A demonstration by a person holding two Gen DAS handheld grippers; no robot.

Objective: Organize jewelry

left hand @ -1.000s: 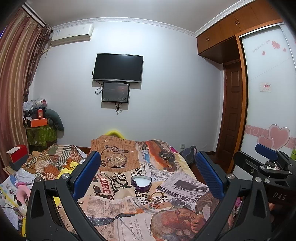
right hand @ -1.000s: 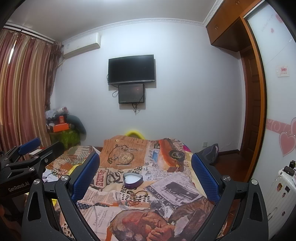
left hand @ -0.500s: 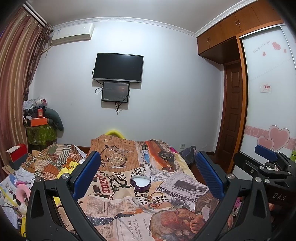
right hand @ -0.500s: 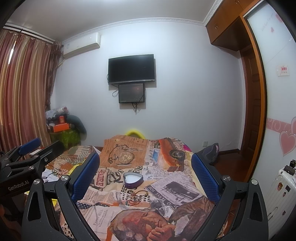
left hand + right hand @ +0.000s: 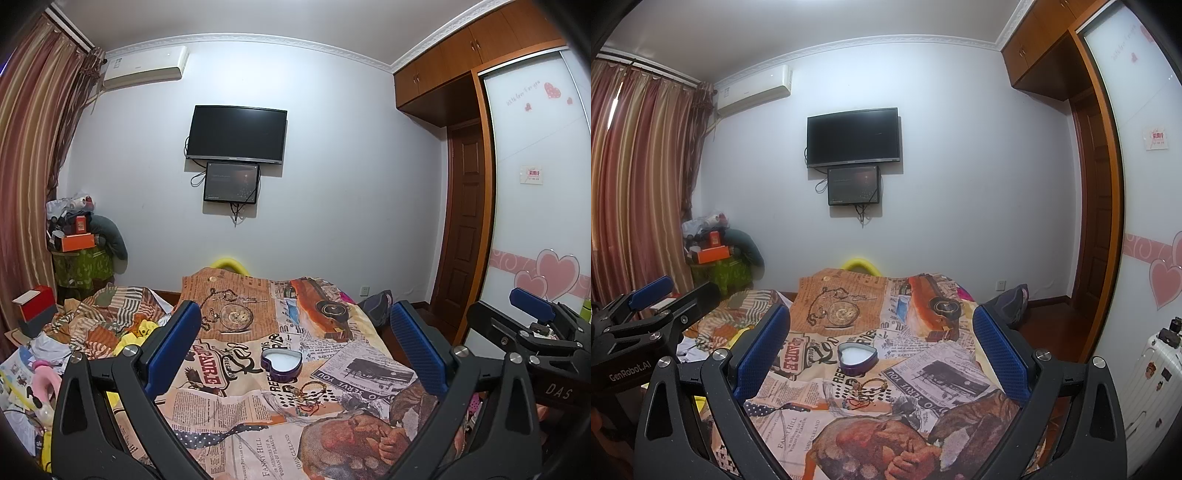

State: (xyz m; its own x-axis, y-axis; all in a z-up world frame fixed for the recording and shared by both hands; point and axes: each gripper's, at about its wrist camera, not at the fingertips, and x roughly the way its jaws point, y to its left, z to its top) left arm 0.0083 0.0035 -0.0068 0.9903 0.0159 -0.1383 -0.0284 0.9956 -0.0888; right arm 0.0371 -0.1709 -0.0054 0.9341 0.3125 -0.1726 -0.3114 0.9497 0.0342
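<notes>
A purple heart-shaped tin (image 5: 281,363) with a white inside lies open on the newspaper-print bedspread (image 5: 236,406); it also shows in the right wrist view (image 5: 857,357). Just in front of it lies a small heap of jewelry (image 5: 308,395): gold bracelets and a red cord, also in the right wrist view (image 5: 864,390). My left gripper (image 5: 295,343) is open and empty, held above the bed short of the tin. My right gripper (image 5: 882,341) is open and empty at about the same distance. Each gripper shows at the edge of the other's view.
A pile of clothes and toys (image 5: 85,332) lies left of the bedspread. A dark bag (image 5: 1010,301) sits on the floor at the bed's right. A white suitcase (image 5: 1148,376) stands at far right. A television (image 5: 236,134) hangs on the far wall.
Nothing but a very slight drift of both views; the tin and jewelry lie as before and both grippers stay open.
</notes>
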